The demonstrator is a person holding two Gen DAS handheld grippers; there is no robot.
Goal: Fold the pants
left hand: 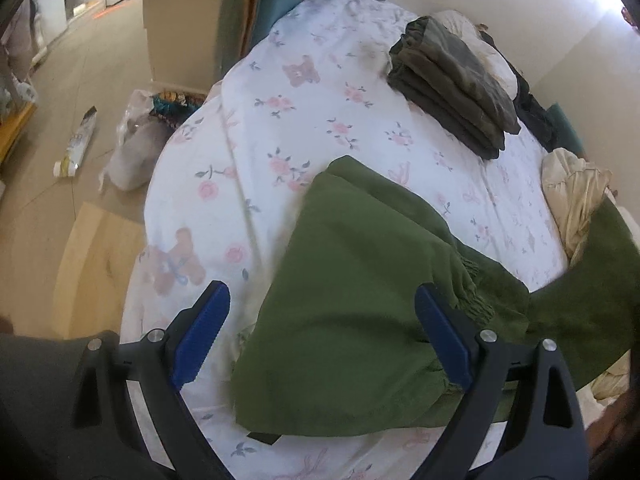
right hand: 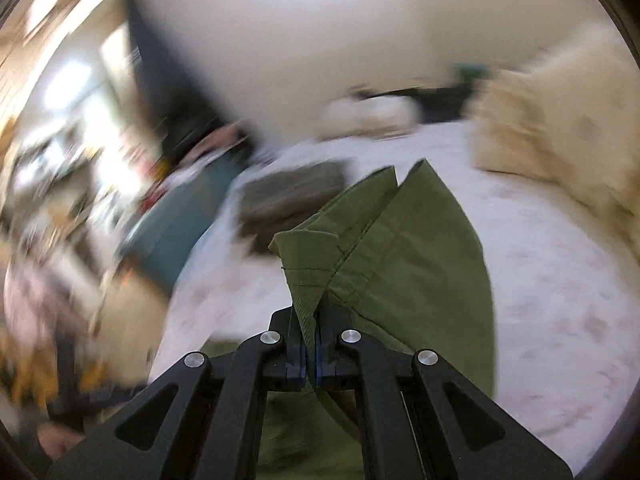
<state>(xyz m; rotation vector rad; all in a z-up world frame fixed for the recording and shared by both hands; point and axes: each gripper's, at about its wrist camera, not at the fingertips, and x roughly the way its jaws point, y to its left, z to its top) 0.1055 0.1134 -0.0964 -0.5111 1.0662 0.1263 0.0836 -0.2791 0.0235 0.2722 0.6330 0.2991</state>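
1. While the right gripper (right hand: 311, 344) is clenched on a hemmed edge of the green pants (right hand: 404, 248), the fold will likely go best if that edge is carried in one smooth arc and laid square over the part lying flat, with the grip kept firm so the two layers do not slip apart.
2. Beyond those pinched jaws, the cloth fans upward and away from them, lifted off the floral bedsheet (right hand: 552, 280).
3. By contrast, the left gripper (left hand: 320, 332) is released, jaws wide, hovering above the pants (left hand: 352, 288) without pinching them; it could pin the fold line, I judge.
4. Relative to the pants, a folded dark stack (left hand: 452, 84) lies well apart toward the wall, and a cream bundle (left hand: 572, 196) sits near their right side.
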